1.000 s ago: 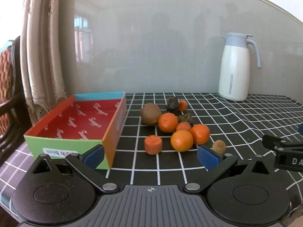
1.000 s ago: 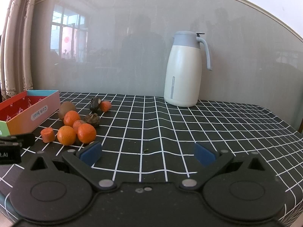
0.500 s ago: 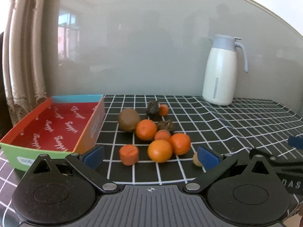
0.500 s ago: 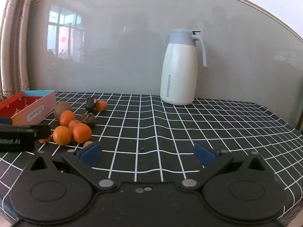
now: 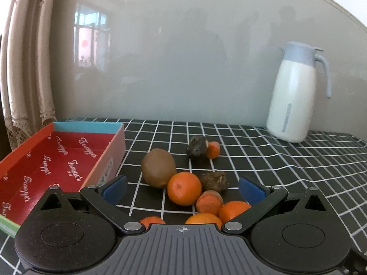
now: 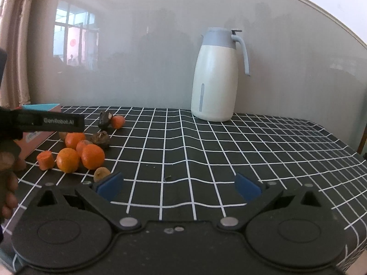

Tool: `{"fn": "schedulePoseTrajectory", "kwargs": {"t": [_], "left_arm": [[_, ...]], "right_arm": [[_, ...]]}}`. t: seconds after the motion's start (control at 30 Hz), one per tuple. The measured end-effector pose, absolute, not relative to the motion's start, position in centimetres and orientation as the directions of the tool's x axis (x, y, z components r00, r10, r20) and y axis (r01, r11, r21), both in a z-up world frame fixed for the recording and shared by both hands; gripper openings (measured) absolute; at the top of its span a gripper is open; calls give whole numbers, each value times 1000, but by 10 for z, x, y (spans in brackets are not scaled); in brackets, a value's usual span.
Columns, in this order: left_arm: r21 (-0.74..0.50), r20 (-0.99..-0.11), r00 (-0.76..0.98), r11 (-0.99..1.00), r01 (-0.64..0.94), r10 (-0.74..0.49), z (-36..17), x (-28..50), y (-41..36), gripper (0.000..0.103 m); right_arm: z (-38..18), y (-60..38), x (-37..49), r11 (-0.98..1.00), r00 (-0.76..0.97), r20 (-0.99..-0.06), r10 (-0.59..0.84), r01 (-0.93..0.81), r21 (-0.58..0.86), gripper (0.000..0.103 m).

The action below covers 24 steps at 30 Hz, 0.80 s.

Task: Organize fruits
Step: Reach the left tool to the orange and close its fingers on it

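We hold the left tongs spread over the fruit pile, just right of the red box on the tabletop; our right tongs gape, holding nothing.

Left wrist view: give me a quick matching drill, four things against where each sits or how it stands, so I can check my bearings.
Things:
1. kiwi
2. box
3. jug
4. left gripper

Places or states:
A. far right, upright by the wall
B. open, over the oranges
C. far left, holding no fruit
D. on the cloth, between the box and the oranges

Pairs: 1-D, 2-C, 3-A, 4-B
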<state>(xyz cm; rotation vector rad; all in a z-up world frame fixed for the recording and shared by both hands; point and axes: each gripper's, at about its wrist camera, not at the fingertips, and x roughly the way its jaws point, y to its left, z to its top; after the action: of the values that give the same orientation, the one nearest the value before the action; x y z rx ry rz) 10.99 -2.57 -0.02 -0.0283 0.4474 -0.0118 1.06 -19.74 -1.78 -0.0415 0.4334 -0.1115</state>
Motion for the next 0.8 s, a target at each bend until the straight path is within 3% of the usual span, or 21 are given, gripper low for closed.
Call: {"fn": "schedulePoseTrajectory", "kwargs": {"t": [0.23, 0.6, 0.67, 0.7, 0.8], "left_arm": [[-13, -464, 886, 1000, 15, -19, -14, 133, -40, 103], [-2, -514, 858, 1000, 0, -1, -24, 158, -45, 101], [-29, -537, 844, 1000, 0, -15, -26, 163, -41, 64], [-48, -532, 846, 999, 11, -35, -26, 164, -39, 60], [-32, -526, 850, 999, 17, -31, -26, 163, -40, 58]], "right_arm": [[-24, -209, 51, 976, 882, -422, -209, 217, -31, 103], [-22, -219, 89, 966, 876, -422, -233, 258, 2, 103], [-20, -221, 91, 965, 878, -418, -234, 261, 7, 103], [-20, -222, 93, 966, 877, -422, -232, 260, 10, 103], [-21, -223, 96, 964, 872, -429, -235, 265, 10, 103]]}}
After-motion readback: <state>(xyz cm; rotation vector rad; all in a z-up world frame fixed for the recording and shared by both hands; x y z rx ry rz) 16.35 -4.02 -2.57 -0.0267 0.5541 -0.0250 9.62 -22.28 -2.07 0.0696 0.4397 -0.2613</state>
